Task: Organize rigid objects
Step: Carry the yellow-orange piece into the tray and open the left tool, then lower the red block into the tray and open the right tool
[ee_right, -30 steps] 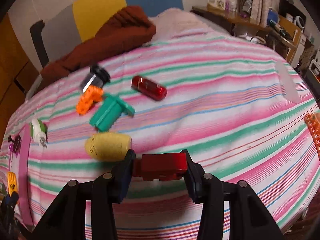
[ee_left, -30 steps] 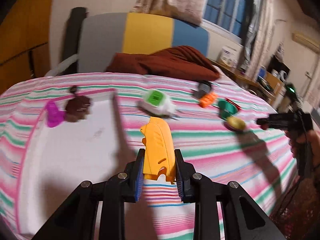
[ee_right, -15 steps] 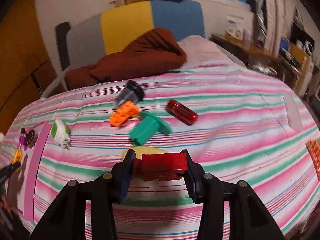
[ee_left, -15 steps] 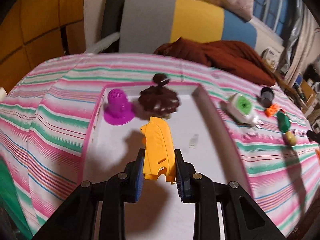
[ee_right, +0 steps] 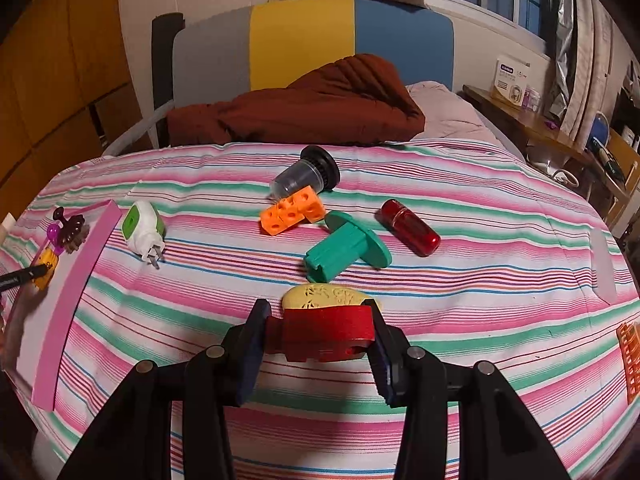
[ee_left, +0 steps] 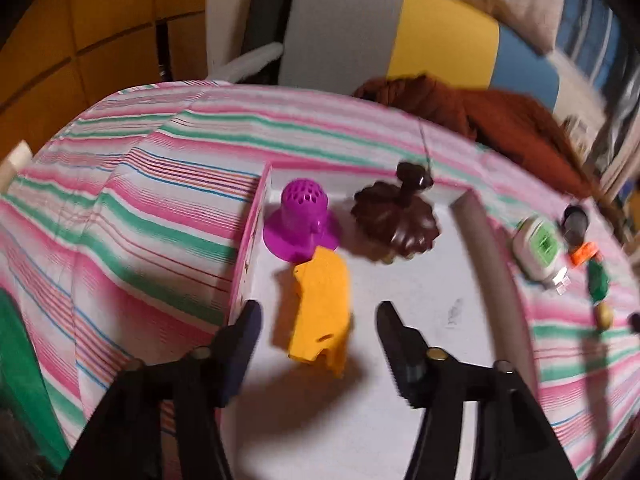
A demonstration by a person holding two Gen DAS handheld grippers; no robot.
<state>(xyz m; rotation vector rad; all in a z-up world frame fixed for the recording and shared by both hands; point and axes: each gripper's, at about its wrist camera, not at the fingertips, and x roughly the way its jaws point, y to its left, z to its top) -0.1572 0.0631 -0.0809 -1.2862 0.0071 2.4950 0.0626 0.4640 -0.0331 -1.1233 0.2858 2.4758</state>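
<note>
A striped bedspread (ee_right: 460, 216) covers the bed, with a pink-rimmed white tray (ee_left: 472, 216) lying on it. Over the tray the left gripper (ee_left: 318, 316) is opening its jaws; the yellow plastic piece (ee_left: 322, 312) sits between them, clear of both pads, just in front of a purple perforated cap (ee_left: 301, 222) and a brown flower-shaped piece (ee_left: 394, 224). The right gripper (ee_right: 320, 338) holds a red plastic piece (ee_right: 324, 338) clamped crosswise above the bedspread, just before a cream oval piece (ee_right: 324, 298).
</note>
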